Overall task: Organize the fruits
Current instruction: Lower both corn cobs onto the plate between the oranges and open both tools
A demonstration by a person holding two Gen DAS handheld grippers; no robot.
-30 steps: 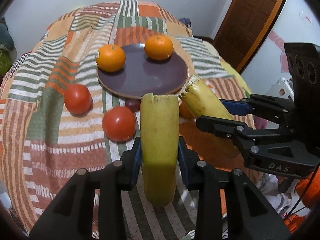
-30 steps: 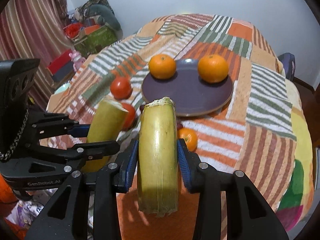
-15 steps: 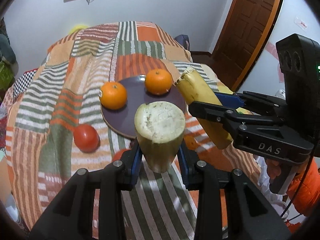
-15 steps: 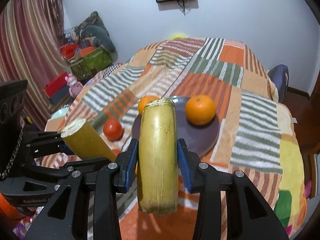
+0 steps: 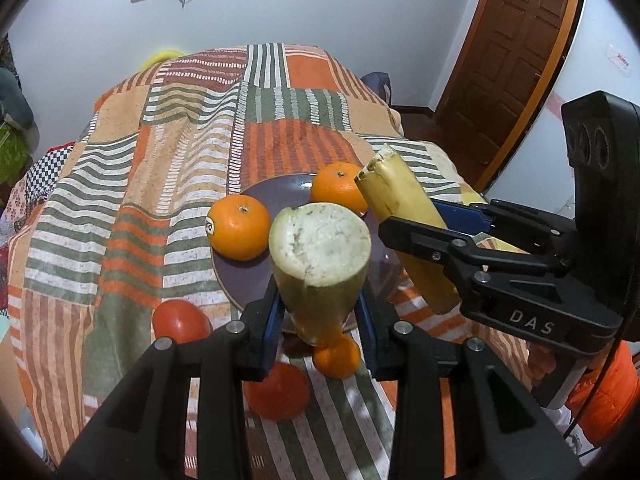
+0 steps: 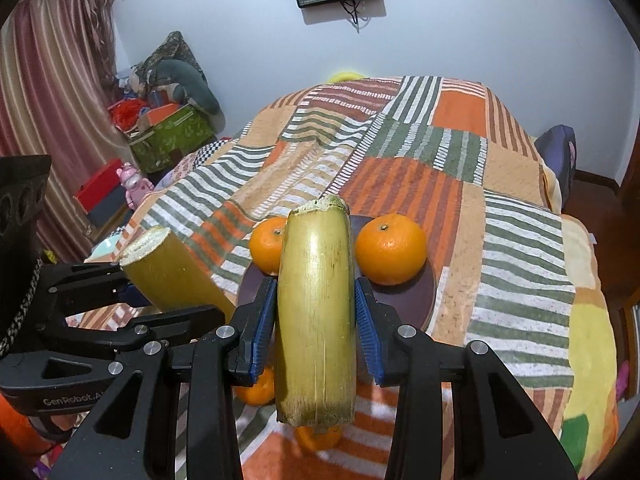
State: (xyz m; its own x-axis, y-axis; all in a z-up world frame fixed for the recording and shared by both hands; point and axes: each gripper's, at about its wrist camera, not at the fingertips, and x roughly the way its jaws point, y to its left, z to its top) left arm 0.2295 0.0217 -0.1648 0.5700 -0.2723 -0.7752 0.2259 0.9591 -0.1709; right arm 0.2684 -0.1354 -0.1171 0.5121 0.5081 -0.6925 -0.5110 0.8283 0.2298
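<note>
Left tool (image 5: 320, 312) clamps one cut yellow-green stalk piece (image 5: 320, 264); right tool (image 6: 316, 328) clamps another stalk section (image 6: 316, 304). Both ride clear above the bed (image 5: 168, 152), likely for carrying to the plate (image 5: 256, 276) ahead.

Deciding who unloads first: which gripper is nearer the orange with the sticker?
Left. The left gripper sits just beside the stickered orange; the right gripper is across the plate.

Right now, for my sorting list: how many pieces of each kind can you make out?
Oranges: 3
Tomatoes: 2
Yellow stalk pieces: 2
Total: 7
</note>
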